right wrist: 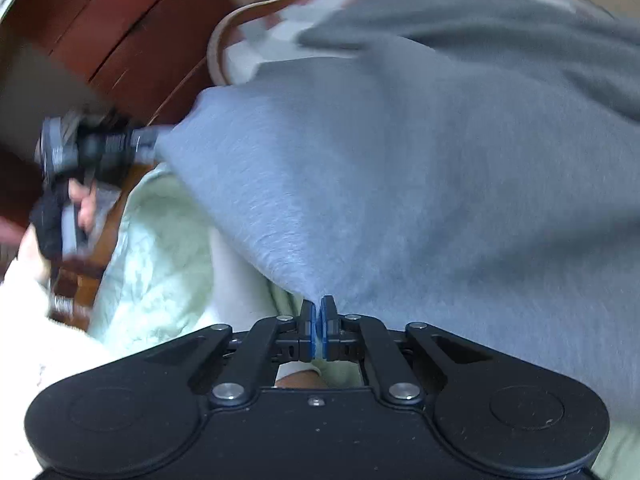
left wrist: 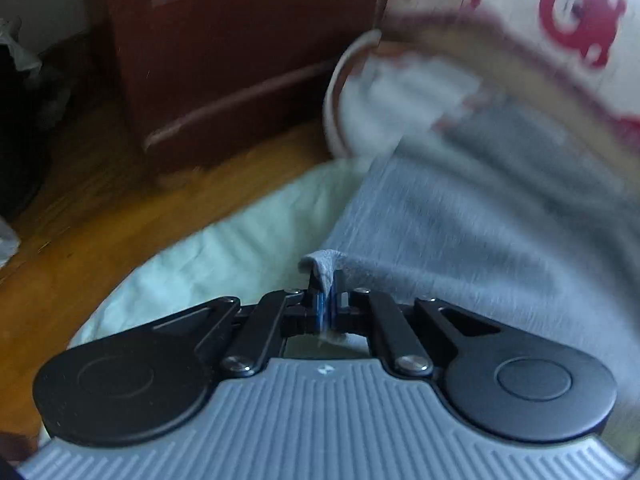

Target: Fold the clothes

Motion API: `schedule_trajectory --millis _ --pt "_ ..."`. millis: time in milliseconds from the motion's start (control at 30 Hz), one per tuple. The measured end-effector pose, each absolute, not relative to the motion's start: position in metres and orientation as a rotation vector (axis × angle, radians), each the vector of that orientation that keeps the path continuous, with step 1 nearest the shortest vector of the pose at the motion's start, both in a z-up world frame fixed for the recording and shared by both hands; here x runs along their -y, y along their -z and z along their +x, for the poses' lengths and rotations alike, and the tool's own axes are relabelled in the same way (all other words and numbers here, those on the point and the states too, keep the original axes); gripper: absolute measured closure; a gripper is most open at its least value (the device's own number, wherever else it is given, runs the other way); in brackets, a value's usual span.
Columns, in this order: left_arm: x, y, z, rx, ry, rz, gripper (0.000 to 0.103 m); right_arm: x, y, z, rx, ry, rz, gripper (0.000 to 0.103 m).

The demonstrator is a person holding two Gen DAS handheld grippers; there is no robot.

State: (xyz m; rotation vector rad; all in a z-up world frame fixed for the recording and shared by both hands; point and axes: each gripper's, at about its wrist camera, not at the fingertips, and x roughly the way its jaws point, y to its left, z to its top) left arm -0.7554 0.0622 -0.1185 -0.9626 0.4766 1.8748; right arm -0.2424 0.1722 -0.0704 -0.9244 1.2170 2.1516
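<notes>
Our right tool [right wrist: 319, 322] and left tool [left wrist: 325, 300] each pinch the grey garment's [right wrist: 400, 200] edge, jaws nearly closed; such thin bites could slip if we tug hard.

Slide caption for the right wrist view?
Both grippers pinch the grey garment above pale green bedding.

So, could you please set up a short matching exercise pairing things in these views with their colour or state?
Things:
1. garment
2. bedsheet
3. cabinet
4. left hand-held gripper

Descriptions:
A. reddish-brown wood
B. pale green
C. shut on a fabric corner
D. grey, stretched between two grips

Pairs: 1-D, 2-B, 3-A, 4-C
</notes>
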Motion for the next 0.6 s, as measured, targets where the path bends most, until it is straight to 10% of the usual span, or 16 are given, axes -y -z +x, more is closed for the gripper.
schedule_trajectory --millis 67,200,300,600 --pt "-0.064 0.118 -0.754 -0.545 -1.885 -0.955 0.096 -0.175 0.058 -0.216 -1.284 -2.137 -0.751 0.093" --pt "-0.075 0.087 -0.742 -0.548 -1.901 -0.845 0.073 -0.176 0.013 -0.116 -1.253 -2.001 -0.32 0.056" --pt "-0.088 0.062 -0.718 -0.474 -1.804 -0.739 0.057 -0.168 -0.005 -0.027 -1.133 -1.756 -0.13 0.052" --pt "-0.184 0.103 -0.567 -0.486 -1.249 -0.735 0.054 -0.111 0.117 0.132 -1.208 -1.232 0.014 0.05"
